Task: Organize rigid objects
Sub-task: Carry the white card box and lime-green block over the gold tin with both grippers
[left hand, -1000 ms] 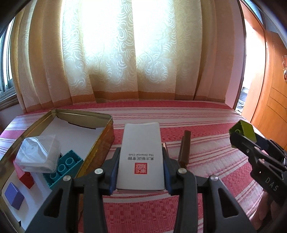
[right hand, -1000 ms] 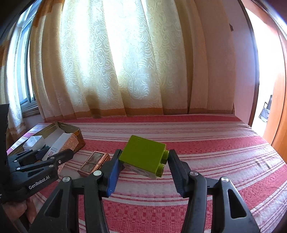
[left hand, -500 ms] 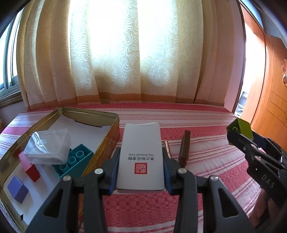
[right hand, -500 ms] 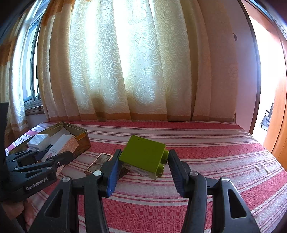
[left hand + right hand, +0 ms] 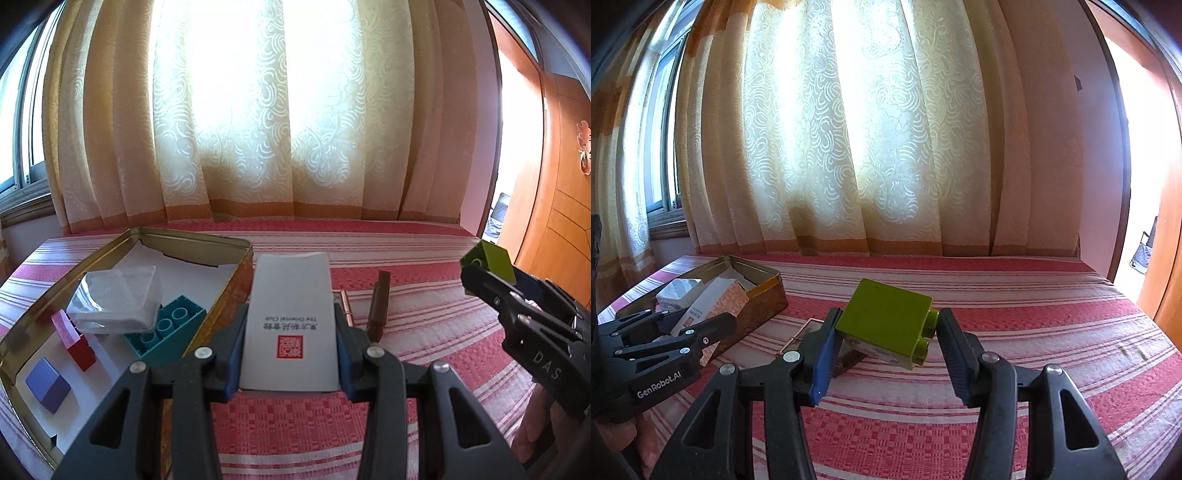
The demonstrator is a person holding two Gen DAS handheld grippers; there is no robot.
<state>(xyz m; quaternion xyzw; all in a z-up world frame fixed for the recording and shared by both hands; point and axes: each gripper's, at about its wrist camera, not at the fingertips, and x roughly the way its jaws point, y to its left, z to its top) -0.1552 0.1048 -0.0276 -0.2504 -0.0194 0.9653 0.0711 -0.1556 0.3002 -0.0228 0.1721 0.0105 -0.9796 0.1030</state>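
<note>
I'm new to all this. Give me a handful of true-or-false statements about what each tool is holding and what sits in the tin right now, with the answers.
1. The left tool grips a white box. True.
2. The right tool is empty. False: it clamps a green block.
3. A teal block lies inside the gold tin. True.
4. The brown stick is in the tin. False: it lies on the striped cloth, outside the tin.
5. The purple block lies on the cloth. False: it is in the tin.
</note>
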